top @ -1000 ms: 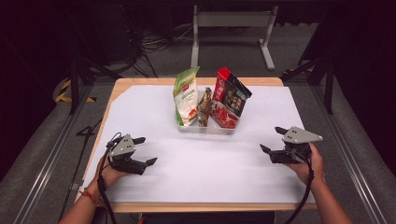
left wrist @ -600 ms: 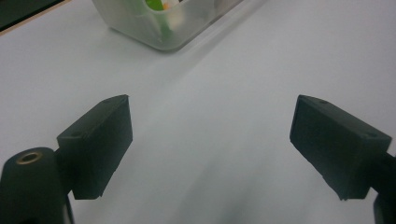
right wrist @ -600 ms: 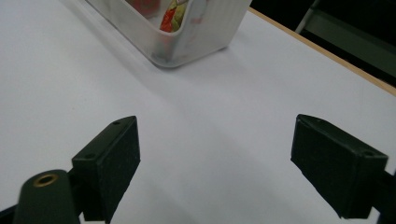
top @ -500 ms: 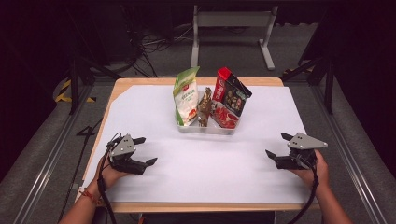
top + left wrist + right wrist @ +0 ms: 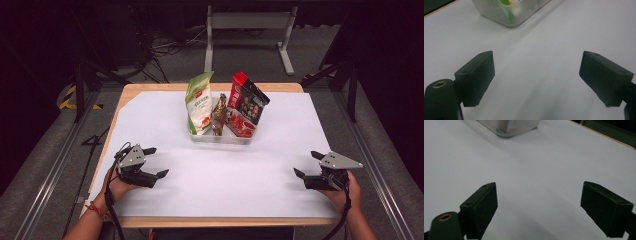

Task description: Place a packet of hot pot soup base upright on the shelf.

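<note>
A clear plastic tray (image 5: 220, 138) stands at the table's middle back. In it lean a green and white pouch (image 5: 199, 102), a brown wrapped item (image 5: 218, 114) and a red and black packet (image 5: 246, 104). My left gripper (image 5: 156, 162) rests low at the front left, open and empty. At the front right my right gripper (image 5: 307, 164) is open too, nothing between its jaws. The tray's corner (image 5: 509, 15) appears far ahead in the left gripper view, and its other corner (image 5: 509, 127) in the right gripper view.
White paper (image 5: 235, 170) covers the wooden table (image 5: 150, 88). A metal frame (image 5: 250, 30) stands on the floor behind it, with cables on the floor to the left.
My right gripper has moved down and toward the front right edge of the table. The left gripper has stayed where it was.
</note>
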Demonstrator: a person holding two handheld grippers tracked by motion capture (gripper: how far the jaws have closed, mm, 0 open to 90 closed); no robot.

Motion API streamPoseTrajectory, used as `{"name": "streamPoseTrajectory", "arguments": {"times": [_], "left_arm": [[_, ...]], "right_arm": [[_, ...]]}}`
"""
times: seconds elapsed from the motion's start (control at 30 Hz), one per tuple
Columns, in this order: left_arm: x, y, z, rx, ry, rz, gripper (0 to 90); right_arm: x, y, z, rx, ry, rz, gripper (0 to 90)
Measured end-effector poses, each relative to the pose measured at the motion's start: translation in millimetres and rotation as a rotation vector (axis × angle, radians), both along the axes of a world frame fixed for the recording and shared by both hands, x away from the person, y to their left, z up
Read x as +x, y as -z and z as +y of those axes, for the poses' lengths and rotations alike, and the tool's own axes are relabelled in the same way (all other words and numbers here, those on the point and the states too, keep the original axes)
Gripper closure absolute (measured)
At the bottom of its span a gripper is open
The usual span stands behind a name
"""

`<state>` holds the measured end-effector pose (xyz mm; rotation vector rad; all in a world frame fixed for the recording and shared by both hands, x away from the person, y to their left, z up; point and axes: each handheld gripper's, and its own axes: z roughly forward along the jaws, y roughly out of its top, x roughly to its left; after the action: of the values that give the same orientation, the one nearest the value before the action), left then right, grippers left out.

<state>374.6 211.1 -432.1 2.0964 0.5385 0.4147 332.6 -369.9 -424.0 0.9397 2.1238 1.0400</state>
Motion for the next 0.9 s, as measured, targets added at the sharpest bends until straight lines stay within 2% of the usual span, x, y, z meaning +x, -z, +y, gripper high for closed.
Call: {"name": "streamPoseTrajectory", "arguments": {"times": [0.3, 0.7, 0.9], "left_arm": [[0.4, 0.8, -1.2, 0.002, 0.006, 0.004, 13.6], [-0.4, 0.3, -2.5, -0.007, 0.017, 0.003, 13.5], [1.0, 0.3, -1.9, -0.013, 0.014, 0.008, 13.5]], "right_arm": [[-10.7, 3.4, -13.5, 0.043, 0.03, -0.022, 14.5], [-21.2, 3.0, -21.9, 0.062, 0.072, -0.032, 14.6], [-22.4, 3.1, -22.4, 0.069, 0.069, -0.043, 14.6]]}}
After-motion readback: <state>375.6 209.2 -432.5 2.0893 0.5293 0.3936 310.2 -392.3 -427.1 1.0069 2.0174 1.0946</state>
